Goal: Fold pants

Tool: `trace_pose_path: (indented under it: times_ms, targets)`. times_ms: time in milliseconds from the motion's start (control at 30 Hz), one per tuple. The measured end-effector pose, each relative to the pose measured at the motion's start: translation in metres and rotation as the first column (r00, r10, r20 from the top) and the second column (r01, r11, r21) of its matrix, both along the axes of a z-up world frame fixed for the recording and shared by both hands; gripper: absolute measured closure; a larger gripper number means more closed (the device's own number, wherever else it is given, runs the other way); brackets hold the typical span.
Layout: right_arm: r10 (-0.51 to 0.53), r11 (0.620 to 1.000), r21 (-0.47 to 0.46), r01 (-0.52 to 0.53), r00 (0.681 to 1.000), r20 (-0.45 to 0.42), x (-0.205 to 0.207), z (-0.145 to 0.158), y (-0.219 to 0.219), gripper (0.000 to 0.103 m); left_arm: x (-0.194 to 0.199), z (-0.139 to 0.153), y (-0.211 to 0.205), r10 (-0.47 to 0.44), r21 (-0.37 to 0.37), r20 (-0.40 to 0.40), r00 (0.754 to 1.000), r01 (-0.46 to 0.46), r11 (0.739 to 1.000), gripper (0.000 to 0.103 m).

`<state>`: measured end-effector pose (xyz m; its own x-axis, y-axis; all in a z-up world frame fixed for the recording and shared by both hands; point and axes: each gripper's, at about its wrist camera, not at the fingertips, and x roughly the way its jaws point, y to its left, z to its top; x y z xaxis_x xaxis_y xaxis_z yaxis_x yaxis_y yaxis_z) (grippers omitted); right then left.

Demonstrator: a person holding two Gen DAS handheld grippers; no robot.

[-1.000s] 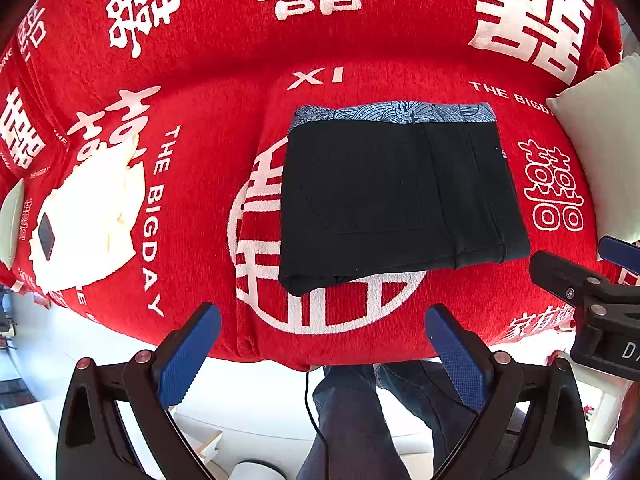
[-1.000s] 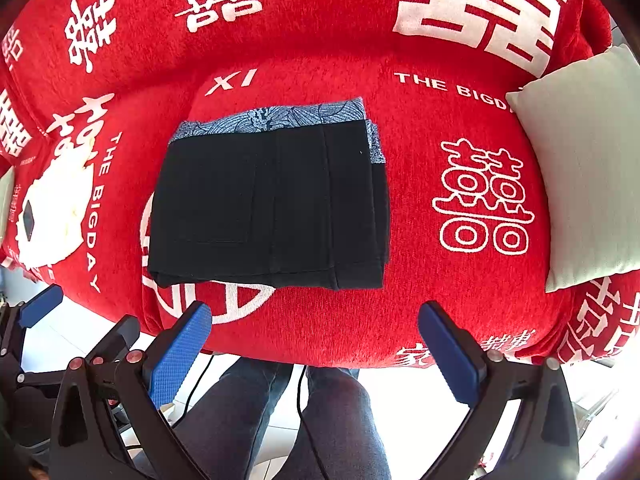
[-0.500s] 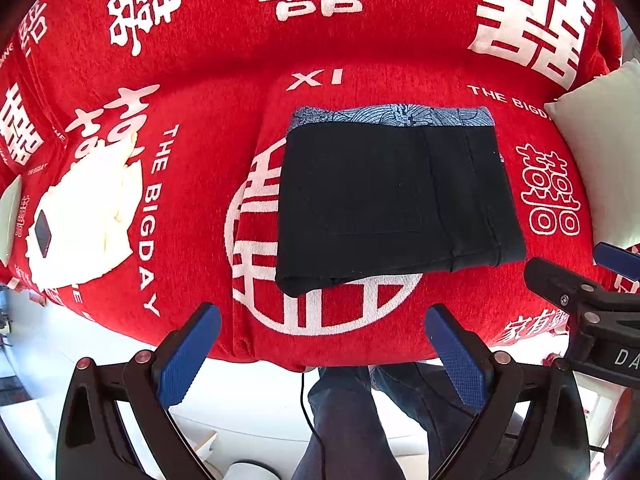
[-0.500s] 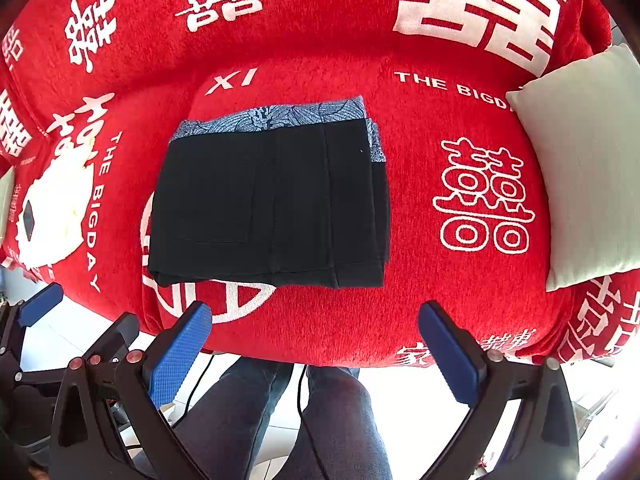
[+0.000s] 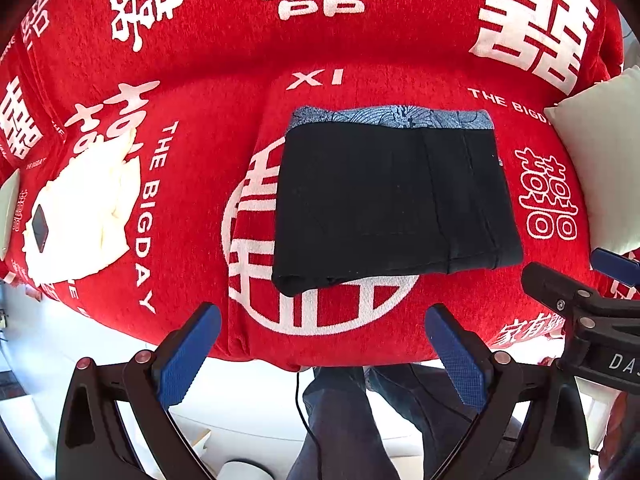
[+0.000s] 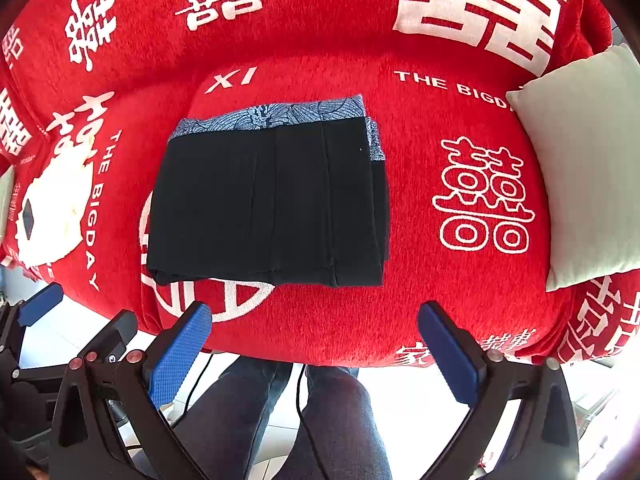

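The black pants (image 5: 392, 204) lie folded into a flat rectangle on the red sofa seat, with a blue patterned lining strip (image 5: 392, 114) along the far edge. They also show in the right wrist view (image 6: 268, 204). My left gripper (image 5: 322, 354) is open and empty, held off the sofa's front edge, below the pants. My right gripper (image 6: 316, 354) is open and empty, likewise off the front edge. The right gripper also shows at the right of the left wrist view (image 5: 580, 292), and the left gripper shows at the left of the right wrist view (image 6: 40, 308).
The sofa wears a red cover (image 5: 360, 40) with white characters. A cream cloth (image 5: 88, 208) with a dark phone (image 5: 40, 228) on it lies at the left. A pale cushion (image 6: 580, 168) sits at the right. The person's legs (image 6: 320, 420) and a cable are below.
Both grippers have drifted very slightly back from the sofa. The pants have not moved.
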<state>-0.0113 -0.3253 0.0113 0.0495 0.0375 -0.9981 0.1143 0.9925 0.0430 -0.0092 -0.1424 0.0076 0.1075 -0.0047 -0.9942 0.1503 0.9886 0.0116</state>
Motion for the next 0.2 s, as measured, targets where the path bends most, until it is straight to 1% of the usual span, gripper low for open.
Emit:
trace_pose_path:
  times_ms: [100,200]
  targets:
    - [-0.002,1.000,0.001,0.002,1.000,0.001,-0.0005,-0.0003,-0.0015,0.000,-0.0003,0.0019,-0.0014,-0.011,0.005,0.016,1.000,0.011,1.000,0.001]
    - [-0.002,1.000,0.000,0.002,1.000,0.002,-0.0003,-0.0004,-0.0039,0.000,-0.0002,0.0019,-0.0014,-0.007,-0.008,0.011,1.000,0.007,1.000,0.001]
